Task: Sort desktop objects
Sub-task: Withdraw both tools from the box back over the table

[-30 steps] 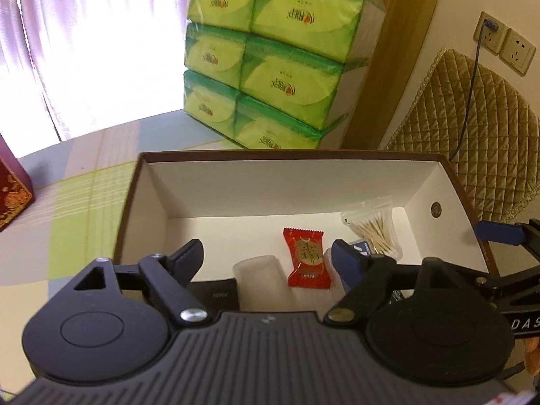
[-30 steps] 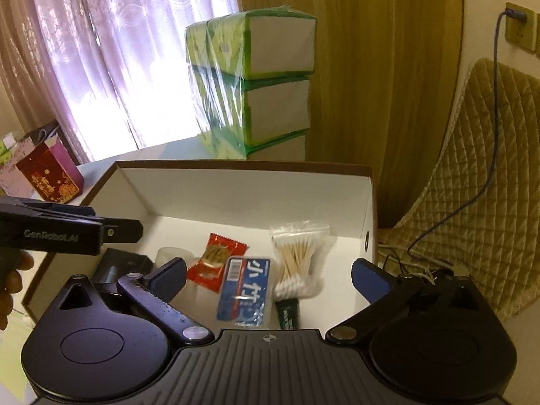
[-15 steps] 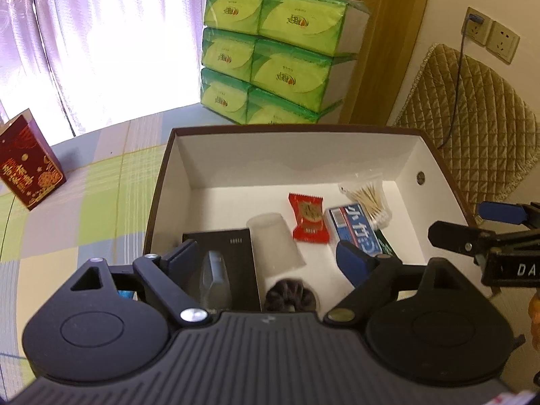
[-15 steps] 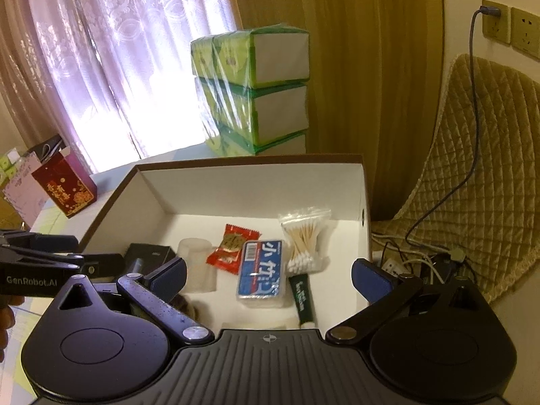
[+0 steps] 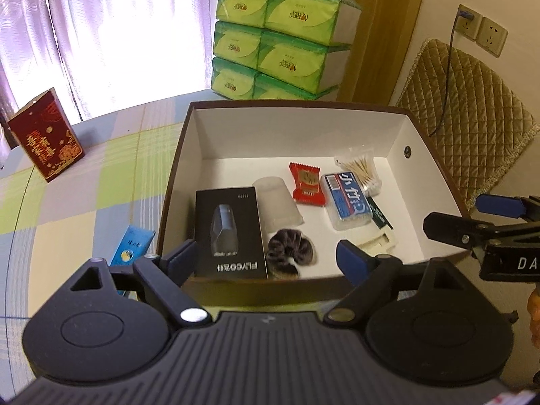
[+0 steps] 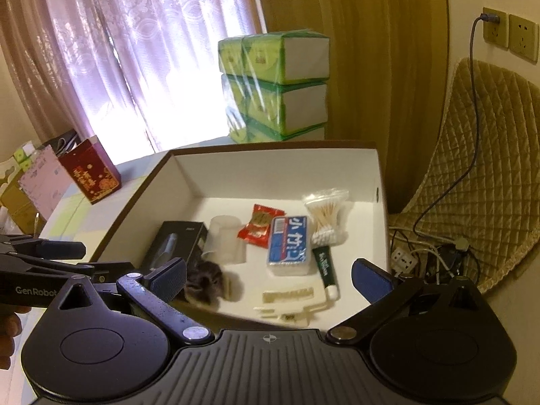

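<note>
A brown box with a white inside (image 5: 303, 128) (image 6: 270, 175) stands on the table. In it lie a black FLYCO carton (image 5: 229, 233) (image 6: 175, 243), a clear cup (image 5: 276, 202) (image 6: 224, 236), a red snack packet (image 5: 306, 184) (image 6: 260, 226), a blue tissue pack (image 5: 347, 199) (image 6: 288, 239), cotton swabs (image 5: 361, 168) (image 6: 327, 216), a green tube (image 5: 379, 214) (image 6: 325, 270), a dark scrunchie (image 5: 290, 253) (image 6: 206, 283) and a cream comb (image 5: 378, 241) (image 6: 290, 295). My left gripper (image 5: 266, 263) is open and empty above the box's near edge. My right gripper (image 6: 270, 276) is open and empty, too.
A blue packet (image 5: 131, 243) lies on the checked tablecloth left of the box. A red gift box (image 5: 45, 135) (image 6: 91, 170) stands at the far left. Stacked green tissue packs (image 5: 280, 40) (image 6: 273, 84) stand behind the box. A quilted chair (image 5: 465, 125) is at the right.
Both grippers have pulled back and up from inside the box, so the whole box and its contents now show. Both stay open and empty.
</note>
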{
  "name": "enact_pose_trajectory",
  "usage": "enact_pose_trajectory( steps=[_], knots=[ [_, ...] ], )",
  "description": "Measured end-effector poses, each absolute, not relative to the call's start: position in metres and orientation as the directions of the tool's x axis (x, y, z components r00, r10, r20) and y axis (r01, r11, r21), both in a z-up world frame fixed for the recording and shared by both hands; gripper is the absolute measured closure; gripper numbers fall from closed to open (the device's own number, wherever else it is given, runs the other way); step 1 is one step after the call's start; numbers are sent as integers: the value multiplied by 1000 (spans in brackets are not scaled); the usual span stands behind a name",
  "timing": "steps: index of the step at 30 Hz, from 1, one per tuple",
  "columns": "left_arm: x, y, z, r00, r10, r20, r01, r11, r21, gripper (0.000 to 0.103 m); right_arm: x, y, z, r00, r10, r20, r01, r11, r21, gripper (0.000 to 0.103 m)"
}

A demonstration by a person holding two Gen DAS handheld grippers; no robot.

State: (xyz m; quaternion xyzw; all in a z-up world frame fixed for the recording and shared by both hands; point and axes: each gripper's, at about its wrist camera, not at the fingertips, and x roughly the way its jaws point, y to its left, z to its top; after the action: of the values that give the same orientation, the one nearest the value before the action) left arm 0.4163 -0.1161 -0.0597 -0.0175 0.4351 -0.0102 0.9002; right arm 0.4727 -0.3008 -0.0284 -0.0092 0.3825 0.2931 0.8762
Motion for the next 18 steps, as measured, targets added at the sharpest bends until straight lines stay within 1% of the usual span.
enact_pose_trajectory(
  steps=[11,18],
  knots=[
    [371,-111,-51,631,-29,-775,-13,999,-49,17,424,-299,-25,522,532,-667,-546,809,217,2],
    [344,-107,-48,630,-20,-777,-25,999,-47,17,398,-290,-28,486,546,-682,-573,789,224,2]
  ],
)
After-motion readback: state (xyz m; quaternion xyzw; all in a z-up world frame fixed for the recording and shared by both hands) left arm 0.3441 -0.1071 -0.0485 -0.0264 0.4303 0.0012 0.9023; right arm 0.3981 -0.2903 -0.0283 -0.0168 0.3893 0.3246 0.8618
